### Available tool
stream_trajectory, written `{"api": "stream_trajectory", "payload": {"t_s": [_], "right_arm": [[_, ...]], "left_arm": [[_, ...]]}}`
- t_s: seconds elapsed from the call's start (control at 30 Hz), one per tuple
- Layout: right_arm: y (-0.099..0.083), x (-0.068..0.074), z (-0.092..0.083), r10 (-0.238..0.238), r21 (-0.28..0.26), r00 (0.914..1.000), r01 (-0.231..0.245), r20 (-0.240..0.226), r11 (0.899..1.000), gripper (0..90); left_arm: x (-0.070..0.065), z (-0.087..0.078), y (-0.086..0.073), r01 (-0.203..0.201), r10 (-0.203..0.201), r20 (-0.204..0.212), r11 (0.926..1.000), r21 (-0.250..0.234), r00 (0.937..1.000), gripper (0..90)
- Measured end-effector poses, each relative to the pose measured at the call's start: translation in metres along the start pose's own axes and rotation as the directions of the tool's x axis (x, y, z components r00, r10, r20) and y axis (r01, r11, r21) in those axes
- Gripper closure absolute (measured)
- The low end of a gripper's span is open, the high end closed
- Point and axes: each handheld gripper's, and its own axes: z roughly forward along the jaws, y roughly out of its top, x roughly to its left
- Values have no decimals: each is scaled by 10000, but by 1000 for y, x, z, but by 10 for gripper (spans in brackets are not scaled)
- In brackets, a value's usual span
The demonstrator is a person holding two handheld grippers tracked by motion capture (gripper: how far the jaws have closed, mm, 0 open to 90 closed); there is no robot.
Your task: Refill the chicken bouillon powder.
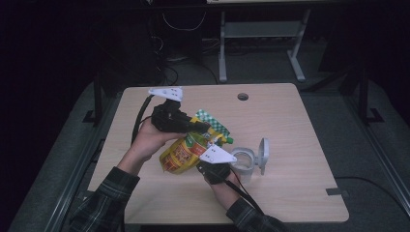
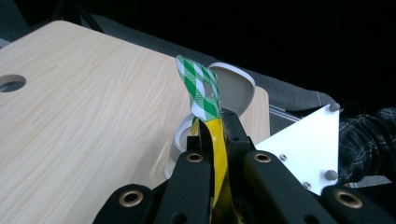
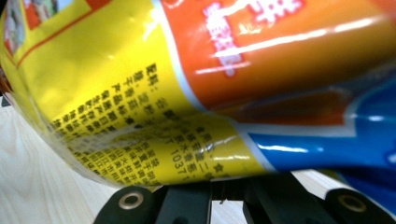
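A yellow and orange snack bag [image 1: 181,152] with a green-and-white checkered top [image 2: 201,88] is held up over the wooden table [image 1: 290,125]. My left gripper [image 1: 205,126] is shut on the bag's upper edge, and the yellow foil [image 2: 217,158] is pinched between its black jaws. My right gripper [image 1: 202,163] meets the bag's lower right side from the near side. In the right gripper view the bag's printed face [image 3: 187,70] covers the jaw tips, which stand close together under it. A clear tub [image 1: 241,160] stands just right of the bag with its flip lid [image 1: 263,154] open.
A round cable hole [image 1: 242,96] sits near the table's far edge. A white desk frame [image 1: 261,38] stands on the dark floor beyond the table. The tub's raised lid [image 2: 231,88] shows right behind the bag top.
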Motion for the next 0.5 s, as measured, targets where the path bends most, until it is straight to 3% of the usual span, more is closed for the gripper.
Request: {"api": "stream_trajectory", "payload": {"t_s": [0.23, 0.5], "right_arm": [[-2, -7, -3, 249, -47, 9996, -248, 136, 9997, 900], [-4, -5, -5, 174, -271, 9996, -168, 220, 9995, 900]], "left_arm": [[0, 11, 10, -107, 102, 138, 9994, 342, 9999, 900], [-2, 19, 17, -204, 192, 161, 9967, 780, 9997, 900]]}}
